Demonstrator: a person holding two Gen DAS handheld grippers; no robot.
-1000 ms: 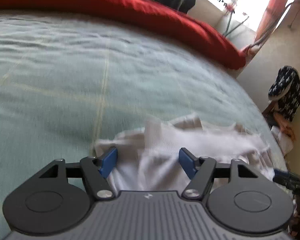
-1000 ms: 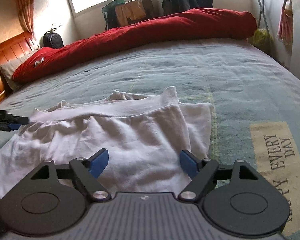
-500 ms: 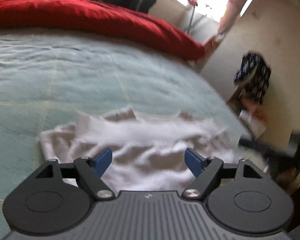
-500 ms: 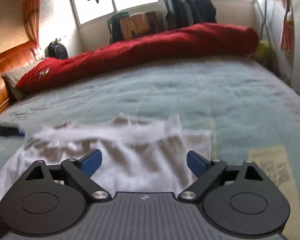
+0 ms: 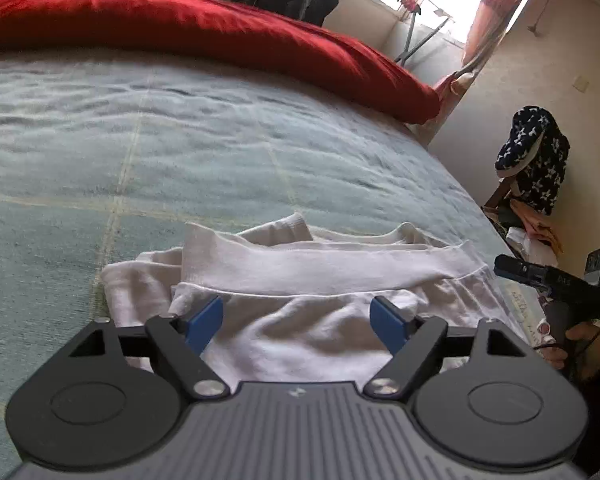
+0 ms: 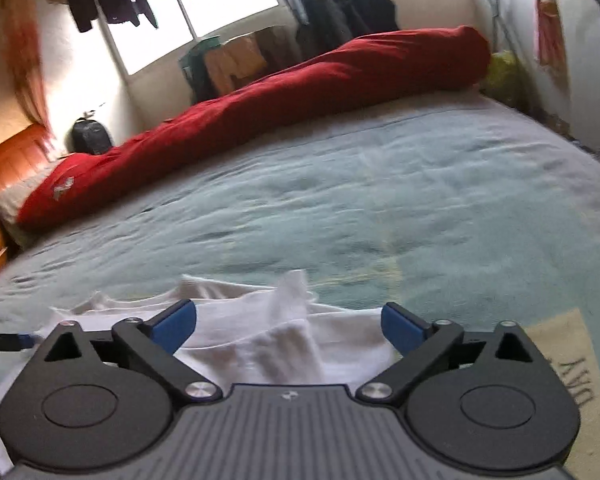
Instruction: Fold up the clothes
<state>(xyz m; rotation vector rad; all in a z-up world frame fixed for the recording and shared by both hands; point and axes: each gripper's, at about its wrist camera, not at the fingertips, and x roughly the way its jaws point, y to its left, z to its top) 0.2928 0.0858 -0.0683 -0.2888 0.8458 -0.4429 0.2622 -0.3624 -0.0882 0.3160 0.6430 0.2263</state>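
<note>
Low in the left wrist view, the left gripper [image 5: 298, 320] hangs over a white garment [image 5: 300, 272] with its jaws spread apart and gripping nothing; the blue pads [image 5: 204, 318] stand clear above the cloth. Those jaws have just been opening, with only the garment's rumpled lower part showing between them, unpressed. The garment lies crumpled on the pale blue-green bedspread [image 5: 180, 140] at the lower middle of the frame, a thick folded band running across it and a ribbed cuff poking up at its upper edge. Behind it, a red duvet [image 5: 220, 32] stretches along the top of the frame. At the right edge, the right gripper [image 5: 556, 280] appears side-on, held in a hand [image 5: 568, 344], beside the garment's right end. A dark star-patterned cloth [image 5: 534, 156] hangs further up the right side.

Lower centre in the right wrist view, the right gripper [image 6: 288, 326] also has its jaws wide and released, having just been opening, with the garment [image 6: 268, 336] lying loose below and between them. The bedspread [image 6: 380, 200] fills the middle, the red duvet [image 6: 280, 92] crosses the upper half, and dark clothes [image 6: 340, 4] hang by the window. This view is blurred.
</note>
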